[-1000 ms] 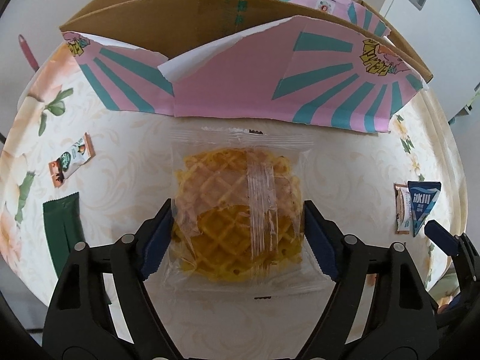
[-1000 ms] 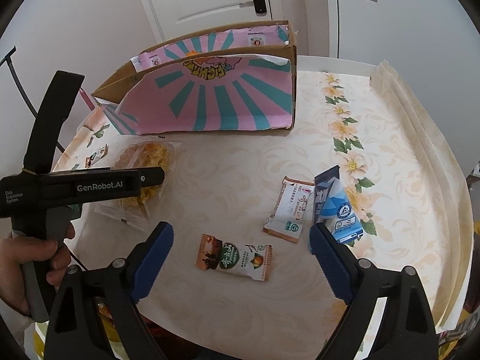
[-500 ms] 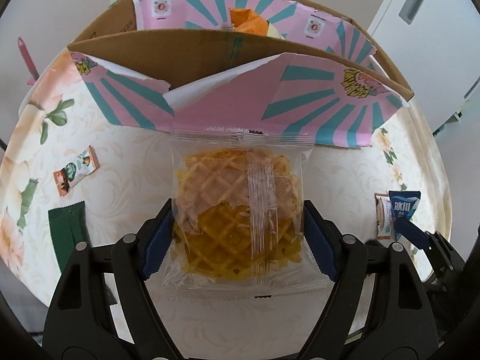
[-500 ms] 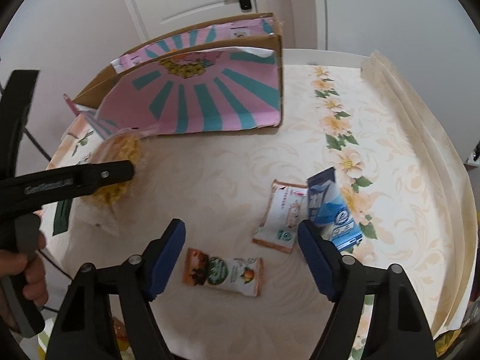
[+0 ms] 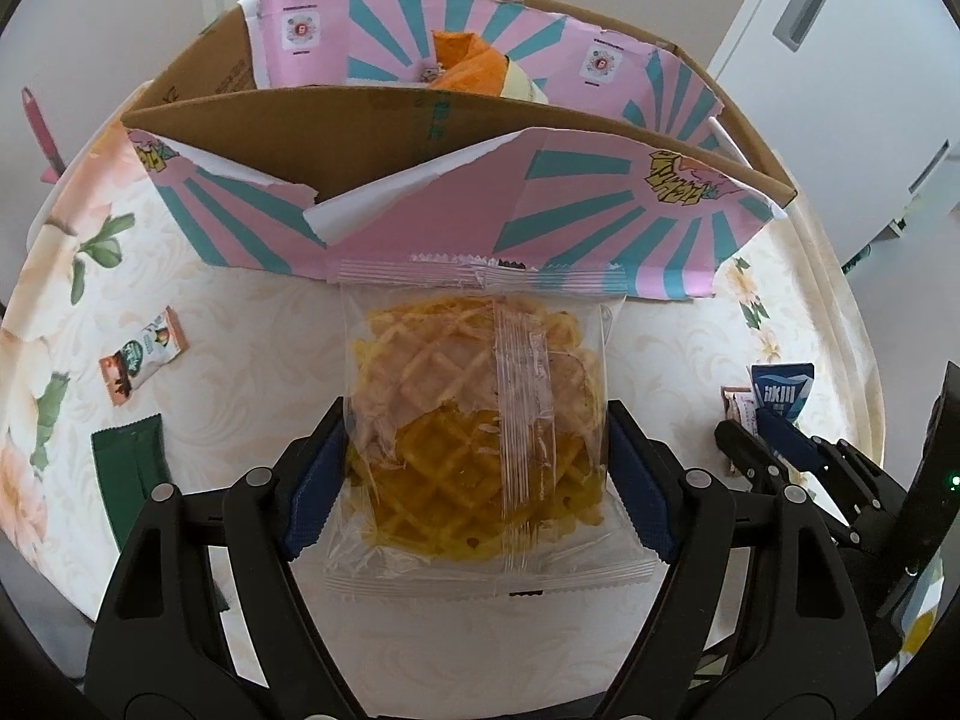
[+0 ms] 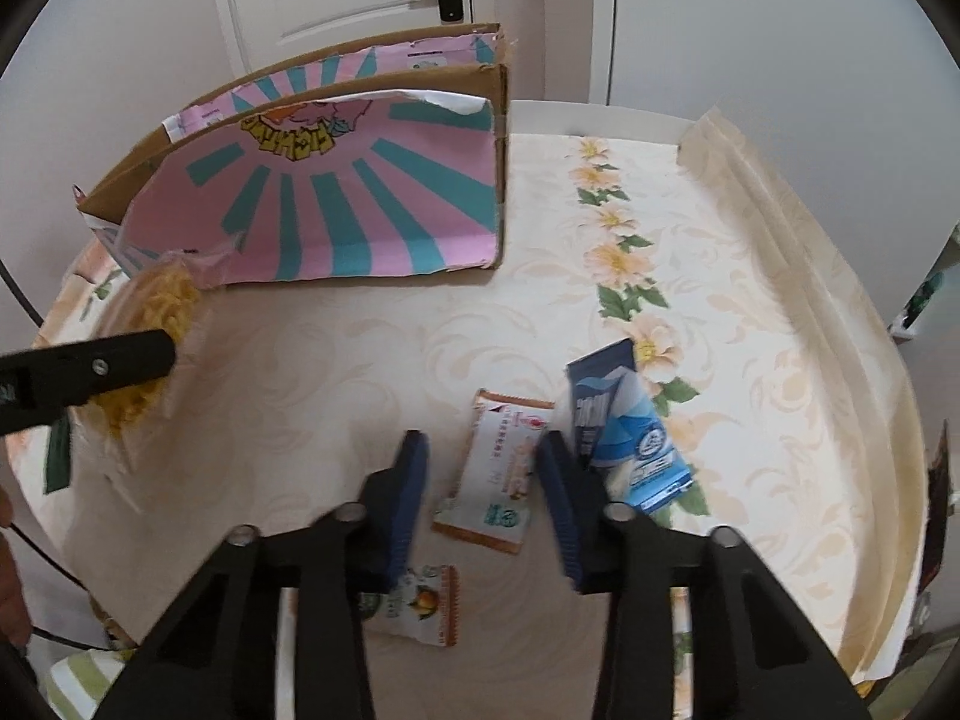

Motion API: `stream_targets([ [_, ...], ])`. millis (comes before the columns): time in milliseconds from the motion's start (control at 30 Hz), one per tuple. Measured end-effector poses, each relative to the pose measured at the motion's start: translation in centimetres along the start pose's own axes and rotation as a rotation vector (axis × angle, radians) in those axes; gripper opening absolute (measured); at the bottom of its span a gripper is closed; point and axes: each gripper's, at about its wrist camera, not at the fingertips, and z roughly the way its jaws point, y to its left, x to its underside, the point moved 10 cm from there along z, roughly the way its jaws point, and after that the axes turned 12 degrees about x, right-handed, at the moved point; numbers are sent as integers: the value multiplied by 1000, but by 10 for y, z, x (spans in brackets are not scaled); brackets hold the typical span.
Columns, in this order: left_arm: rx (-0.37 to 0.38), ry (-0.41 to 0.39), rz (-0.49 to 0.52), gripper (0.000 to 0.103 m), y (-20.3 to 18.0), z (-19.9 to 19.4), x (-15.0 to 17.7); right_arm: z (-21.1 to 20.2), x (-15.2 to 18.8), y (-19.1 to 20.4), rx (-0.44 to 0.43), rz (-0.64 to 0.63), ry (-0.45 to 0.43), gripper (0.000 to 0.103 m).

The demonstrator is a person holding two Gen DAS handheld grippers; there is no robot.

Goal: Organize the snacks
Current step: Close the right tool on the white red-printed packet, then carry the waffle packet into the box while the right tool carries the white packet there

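Clear plastic waffle packet (image 5: 480, 420): the left tool (image 5: 477, 492) is gripping it from both sides between its blue pads, holding it up off the table (image 5: 660, 336), with the packet's top edge lying just in front of the box's near wall. In the right wrist view the same packet (image 6: 150, 324) is showing at the left, half hidden behind a black arm of the left tool.

Pink-and-teal cardboard box (image 5: 540, 222): it is standing open-topped at the far side of the table; an orange item (image 5: 468, 60) is showing inside its back compartment.

Right tool (image 6: 480, 498): it is hovering with its jaws parted on either side of a white-and-orange wrapper (image 6: 498, 474), which is lying flat on the table; whether the pads are touching the wrapper cannot be told.

Blue-and-white pouch (image 6: 624, 426): it is lying just right of that wrapper, beside the right pad.

Orange-printed snack bar (image 6: 420, 606): it is lying partly under the right tool's left finger.

Small orange-and-green sachet (image 5: 144, 354) and dark green wrapper (image 5: 129, 474): both are lying at the table's left edge in the left wrist view, near each other.
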Motion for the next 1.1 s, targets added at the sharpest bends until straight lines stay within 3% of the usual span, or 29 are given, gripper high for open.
stream_targets([
  [67,1,-1,4,78,0,1,0,1,0,-2,14,-3,-4,25],
  [533,-2,-9,11,78,-4,-8,-2,-10,-5,-3,-18,-3,-14,23],
  [867,-10,-71,-17,78,-39,-57,-14,-60,-43,2,-92,-19,-76,22],
  [1100,-20,-163,-52,78,-56,-105,-40,-108,-88,8,-168,-61,-146,22],
])
